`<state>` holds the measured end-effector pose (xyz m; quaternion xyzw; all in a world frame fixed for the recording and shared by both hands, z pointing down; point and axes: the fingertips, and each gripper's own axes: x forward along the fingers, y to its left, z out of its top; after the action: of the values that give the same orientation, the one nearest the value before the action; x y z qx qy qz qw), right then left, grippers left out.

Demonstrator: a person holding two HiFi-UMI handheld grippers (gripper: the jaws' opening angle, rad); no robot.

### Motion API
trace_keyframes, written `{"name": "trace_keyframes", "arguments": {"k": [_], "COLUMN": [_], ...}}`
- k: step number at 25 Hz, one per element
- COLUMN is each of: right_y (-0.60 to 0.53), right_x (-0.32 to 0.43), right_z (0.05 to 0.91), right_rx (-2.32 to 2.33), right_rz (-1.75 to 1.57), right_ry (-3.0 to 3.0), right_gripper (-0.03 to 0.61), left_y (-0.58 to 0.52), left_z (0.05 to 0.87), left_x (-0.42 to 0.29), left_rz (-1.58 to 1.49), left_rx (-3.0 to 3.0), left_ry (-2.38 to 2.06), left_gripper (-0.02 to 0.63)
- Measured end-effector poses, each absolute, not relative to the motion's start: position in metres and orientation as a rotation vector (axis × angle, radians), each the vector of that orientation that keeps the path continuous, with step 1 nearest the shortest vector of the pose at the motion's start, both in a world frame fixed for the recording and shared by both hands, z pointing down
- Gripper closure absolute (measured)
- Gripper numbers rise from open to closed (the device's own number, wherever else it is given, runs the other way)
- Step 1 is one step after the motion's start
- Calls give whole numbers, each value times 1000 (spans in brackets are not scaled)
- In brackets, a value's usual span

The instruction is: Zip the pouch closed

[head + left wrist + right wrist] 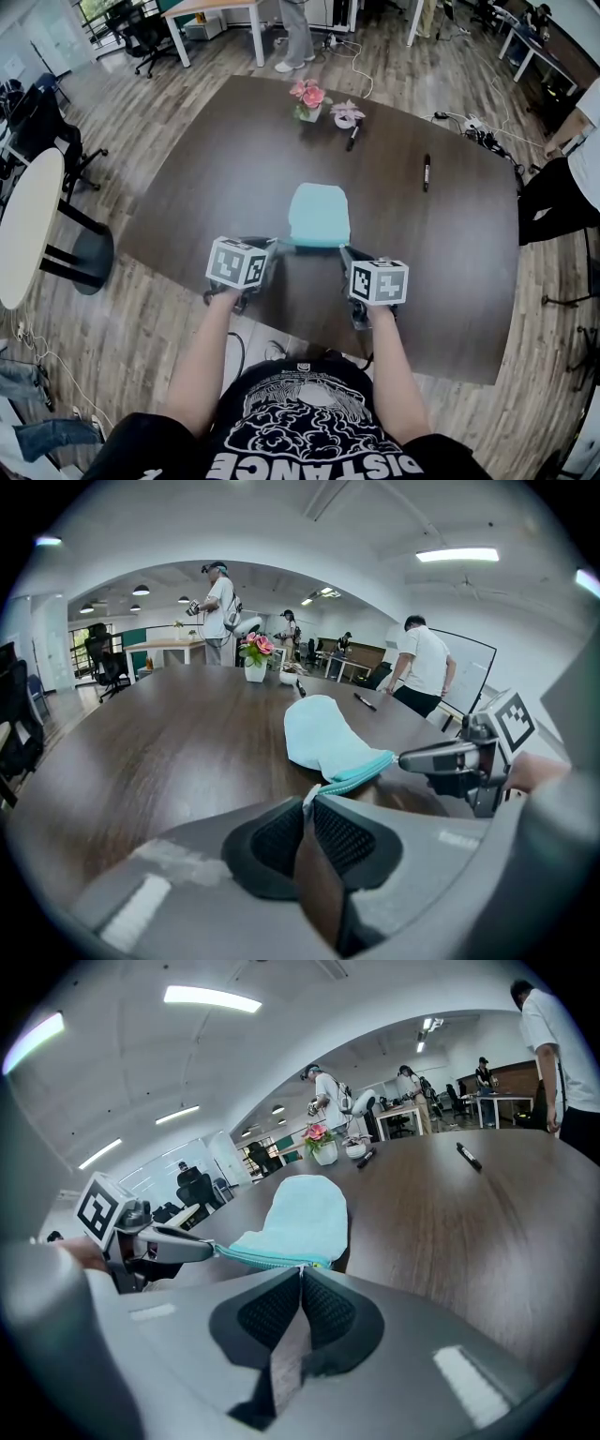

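My left gripper (272, 247) and right gripper (345, 250) are clamped on opposite ends of the teal pouch (319, 214), which sits on the near half of the dark table (187, 187). Bare wood lies all round it. I can't make out the slider on the zipper (258, 1258).

Left gripper (277, 244) and right gripper (344, 250) hide the pouch (319, 214) zipper ends

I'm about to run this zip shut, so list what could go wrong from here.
The left gripper and right gripper each pinch an end of the pouch only at their jaw tips; a hard pull could slip one free. The rest of it lies loose on the table, so fabric may bunch and snag the zip.
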<state>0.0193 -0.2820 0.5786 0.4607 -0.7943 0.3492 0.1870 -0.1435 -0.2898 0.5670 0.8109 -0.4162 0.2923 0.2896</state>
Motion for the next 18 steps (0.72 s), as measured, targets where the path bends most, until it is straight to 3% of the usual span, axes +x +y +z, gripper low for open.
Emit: {"name": "trace_keyframes", "arguments": {"k": [10, 18], "right_y": [-281, -297], "right_x": [18, 20], "right_z": [579, 546], "right_rx": [1292, 1321], "right_rz": [995, 902], "right_ry": [-2246, -2294], "right_gripper": [509, 508], "left_y": [-290, -306], "left_z": [573, 547], "left_x": [-144, -139], "left_rz": [709, 663], "left_rx": [2137, 2186], "left_ry": [-1094, -1122], "left_gripper": [451, 449]}}
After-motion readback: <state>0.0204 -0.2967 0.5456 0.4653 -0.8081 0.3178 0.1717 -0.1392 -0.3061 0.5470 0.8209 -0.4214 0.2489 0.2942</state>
